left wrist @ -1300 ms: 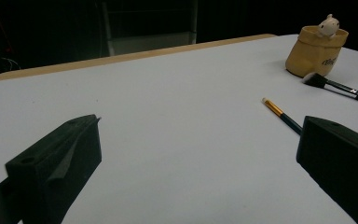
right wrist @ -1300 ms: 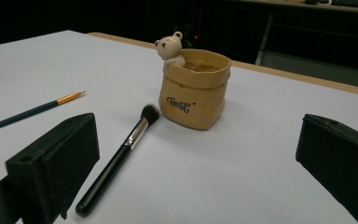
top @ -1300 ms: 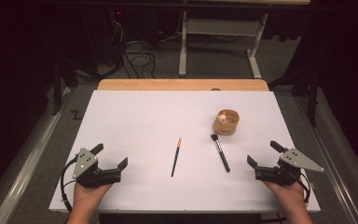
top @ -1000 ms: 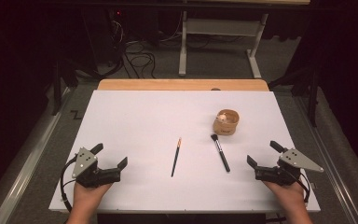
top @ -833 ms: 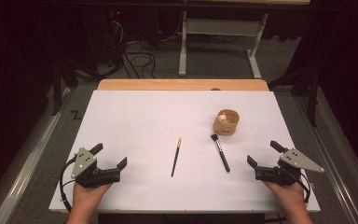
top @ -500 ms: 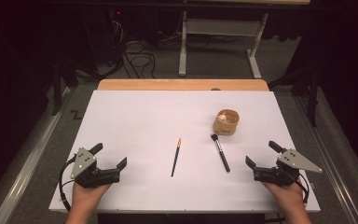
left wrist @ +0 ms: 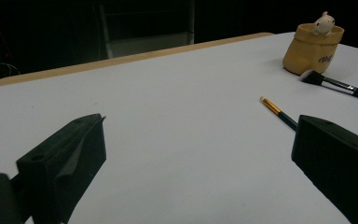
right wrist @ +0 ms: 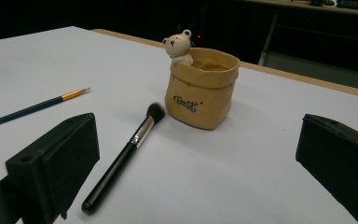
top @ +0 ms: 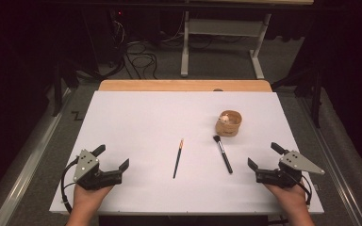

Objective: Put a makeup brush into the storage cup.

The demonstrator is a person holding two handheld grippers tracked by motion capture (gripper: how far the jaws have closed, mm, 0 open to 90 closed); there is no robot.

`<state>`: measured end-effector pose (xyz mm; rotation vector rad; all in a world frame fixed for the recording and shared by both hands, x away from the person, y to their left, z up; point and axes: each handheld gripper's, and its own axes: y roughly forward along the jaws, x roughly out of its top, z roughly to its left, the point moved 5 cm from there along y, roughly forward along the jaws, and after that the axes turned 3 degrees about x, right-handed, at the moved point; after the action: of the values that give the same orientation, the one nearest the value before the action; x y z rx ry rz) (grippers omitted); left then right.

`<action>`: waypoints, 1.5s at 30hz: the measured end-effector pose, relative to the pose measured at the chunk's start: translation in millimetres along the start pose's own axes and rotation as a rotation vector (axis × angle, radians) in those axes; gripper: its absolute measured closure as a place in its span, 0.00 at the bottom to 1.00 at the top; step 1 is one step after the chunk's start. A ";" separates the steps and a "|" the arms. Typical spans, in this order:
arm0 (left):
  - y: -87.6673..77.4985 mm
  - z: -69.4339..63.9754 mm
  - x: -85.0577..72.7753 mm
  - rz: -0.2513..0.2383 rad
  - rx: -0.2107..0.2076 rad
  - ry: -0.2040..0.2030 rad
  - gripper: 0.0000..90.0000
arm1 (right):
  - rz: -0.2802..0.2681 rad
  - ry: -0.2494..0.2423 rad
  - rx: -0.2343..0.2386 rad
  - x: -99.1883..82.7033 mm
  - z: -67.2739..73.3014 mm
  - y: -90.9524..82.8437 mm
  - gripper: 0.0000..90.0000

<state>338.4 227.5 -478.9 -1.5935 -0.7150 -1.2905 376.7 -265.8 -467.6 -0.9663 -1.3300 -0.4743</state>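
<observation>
A tan bag-shaped pot (top: 229, 123) (right wrist: 200, 94) (left wrist: 312, 49) with a small bear figure on its rim stands right of the table's centre. A black makeup brush (top: 223, 154) (right wrist: 123, 156) (left wrist: 339, 85) lies just in front of it, bristles toward the pot. A thin dark brush with a gold ferrule (top: 178, 157) (left wrist: 278, 113) (right wrist: 32, 108) lies near the middle. My left gripper (top: 111, 158) rests open at the front left, empty. At the front right my right gripper (top: 264, 156) is open and empty, jaws pointing toward the makeup brush.
The white table top (top: 146, 122) has a wooden strip (top: 184, 85) along its far edge. Beyond it stand a desk frame (top: 221, 33) and cables (top: 136, 52) on the dark floor.
The right gripper has shifted slightly left toward the makeup brush. Everything else is as before.
</observation>
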 end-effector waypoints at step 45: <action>16.5 1.1 -18.7 0.233 0.033 0.011 0.01 | 0.040 0.018 0.002 -9.4 -1.7 5.2 0.00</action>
<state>348.0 224.1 -501.8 -1.5900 -0.5233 -1.1116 379.7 -266.5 -478.1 -0.9835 -1.2922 -0.4503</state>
